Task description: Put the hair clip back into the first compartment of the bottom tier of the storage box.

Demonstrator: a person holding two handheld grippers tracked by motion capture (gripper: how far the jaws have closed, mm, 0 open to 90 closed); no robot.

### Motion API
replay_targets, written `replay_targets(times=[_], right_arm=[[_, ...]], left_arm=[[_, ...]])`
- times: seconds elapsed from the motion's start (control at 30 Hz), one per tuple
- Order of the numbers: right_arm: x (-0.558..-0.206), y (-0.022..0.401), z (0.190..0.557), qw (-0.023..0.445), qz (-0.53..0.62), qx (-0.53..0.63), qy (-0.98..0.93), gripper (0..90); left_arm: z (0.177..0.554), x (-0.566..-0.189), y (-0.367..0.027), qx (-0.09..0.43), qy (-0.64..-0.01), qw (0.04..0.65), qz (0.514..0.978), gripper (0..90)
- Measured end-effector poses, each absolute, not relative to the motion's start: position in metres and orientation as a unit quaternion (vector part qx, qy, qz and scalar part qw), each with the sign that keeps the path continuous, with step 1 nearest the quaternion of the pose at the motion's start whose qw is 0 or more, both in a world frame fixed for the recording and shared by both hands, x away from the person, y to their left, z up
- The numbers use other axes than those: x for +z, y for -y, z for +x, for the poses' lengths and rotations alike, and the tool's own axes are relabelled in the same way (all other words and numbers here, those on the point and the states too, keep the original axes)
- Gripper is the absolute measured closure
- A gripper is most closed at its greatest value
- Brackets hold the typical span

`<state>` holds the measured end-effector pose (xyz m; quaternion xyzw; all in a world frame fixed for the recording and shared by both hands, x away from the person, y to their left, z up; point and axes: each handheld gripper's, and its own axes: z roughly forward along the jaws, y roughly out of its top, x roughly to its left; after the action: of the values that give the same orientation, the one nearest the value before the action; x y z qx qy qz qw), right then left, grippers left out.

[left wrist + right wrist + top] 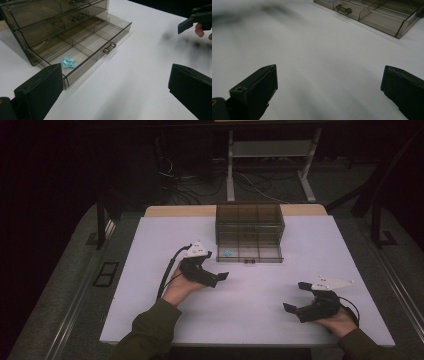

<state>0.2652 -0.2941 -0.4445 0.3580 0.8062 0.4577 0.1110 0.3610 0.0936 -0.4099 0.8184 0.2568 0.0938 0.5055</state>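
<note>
Both hand-held grippers, left and right, gape wide and empty; the thin blue star in the open drawer looks light and slippery, best pinched across its points.

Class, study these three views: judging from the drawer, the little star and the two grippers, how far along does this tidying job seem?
Looks done: the bottom drawer is pulled out, and a blue star lies in its end compartment. In hand: nothing; the left gripper and right gripper are both open and empty above the table. Probably left: pushing the drawer shut by its knob.
</note>
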Motion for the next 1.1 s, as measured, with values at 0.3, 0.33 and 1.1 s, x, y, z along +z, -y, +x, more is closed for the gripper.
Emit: replay_targets(times=[0.3,0.33,1.1], right_arm=[[-0.445,0.294,0.265,0.112,0.357,0.458,-0.806,0.3],[-0.445,0.294,0.265,0.111,0.358,0.457,-0.806,0.3],[-0.445,0.293,0.266,0.114,0.357,0.457,-0.807,0.3]], left_arm=[[0.347,-0.410,-0.111,0.100,-0.261,0.508,0.815,0.0],[0.346,-0.410,-0.113,0.100,-0.264,0.509,0.813,0.0],[0.315,-0.419,-0.147,0.107,-0.271,0.517,0.805,0.0]])
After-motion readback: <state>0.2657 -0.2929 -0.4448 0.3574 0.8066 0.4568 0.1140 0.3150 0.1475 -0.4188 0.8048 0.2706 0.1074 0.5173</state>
